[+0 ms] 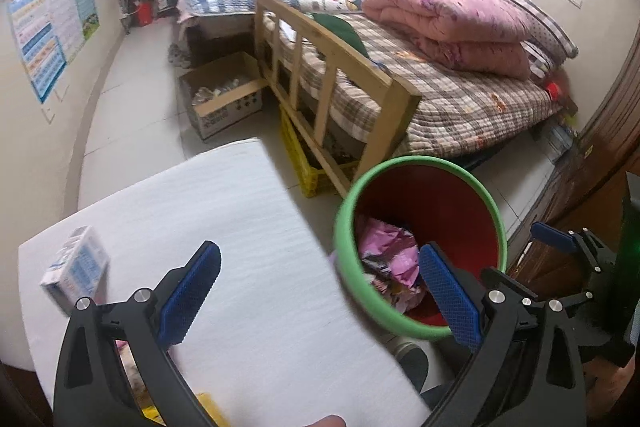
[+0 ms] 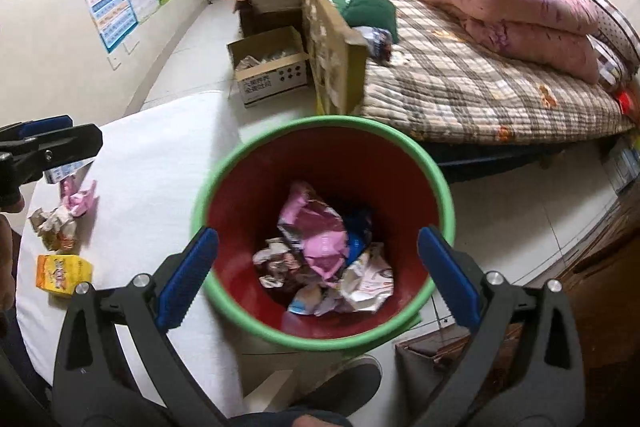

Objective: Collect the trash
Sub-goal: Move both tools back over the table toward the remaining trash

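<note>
A red bin with a green rim [image 2: 328,123] stands on the floor by the white table [image 2: 160,167]. It holds crumpled trash, with a pink wrapper [image 2: 316,231] on top. My right gripper [image 2: 318,247] hangs open and empty right above the bin's mouth. My left gripper [image 1: 320,263] is open and empty too, over the table's edge just left of the bin [image 1: 343,231]. On the table lie a blue-white carton [image 1: 76,267], a yellow carton [image 2: 62,273], crumpled wrappers [image 2: 58,225] and a pink wrapper [image 2: 82,201].
A bed [image 1: 460,99] with folded pink quilts and a wooden end rail [image 1: 332,67] fills the far side. An open cardboard box [image 2: 272,71] and a yellow crate [image 1: 308,167] sit on the floor. A person's shoe [image 2: 352,383] is below the bin; dark wooden furniture [image 2: 600,287] is at right.
</note>
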The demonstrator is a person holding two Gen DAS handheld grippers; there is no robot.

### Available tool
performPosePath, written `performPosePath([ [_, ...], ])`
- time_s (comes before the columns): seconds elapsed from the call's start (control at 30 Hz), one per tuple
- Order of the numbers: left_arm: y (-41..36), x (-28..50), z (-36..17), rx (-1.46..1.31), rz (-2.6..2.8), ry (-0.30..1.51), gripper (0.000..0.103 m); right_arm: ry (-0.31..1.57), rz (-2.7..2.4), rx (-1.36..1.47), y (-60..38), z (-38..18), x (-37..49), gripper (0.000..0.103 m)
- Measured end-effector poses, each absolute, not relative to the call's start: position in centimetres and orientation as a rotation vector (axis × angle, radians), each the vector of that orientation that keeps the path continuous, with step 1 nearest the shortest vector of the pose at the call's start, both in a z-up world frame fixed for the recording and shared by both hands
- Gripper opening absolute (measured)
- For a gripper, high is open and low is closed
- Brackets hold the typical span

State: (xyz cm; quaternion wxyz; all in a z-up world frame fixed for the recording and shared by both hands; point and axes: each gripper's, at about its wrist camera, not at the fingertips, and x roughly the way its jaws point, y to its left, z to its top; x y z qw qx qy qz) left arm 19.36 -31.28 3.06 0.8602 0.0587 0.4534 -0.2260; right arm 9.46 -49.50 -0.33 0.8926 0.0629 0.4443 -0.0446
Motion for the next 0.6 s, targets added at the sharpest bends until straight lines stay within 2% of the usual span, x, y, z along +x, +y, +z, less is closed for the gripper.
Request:
performPosePath([
  [0.23,-22.9,17.8,5.4,0.059,-0.383,0.908,0.095,0.896,-0.011,0.069,-43.1,1.9,9.2,0.098],
  [0.6,-8.8,14.9,5.5,-0.019,-0.219,0.916,0.095,0.901,0.123,0.045,-32.9,2.3,9.2,0.098],
])
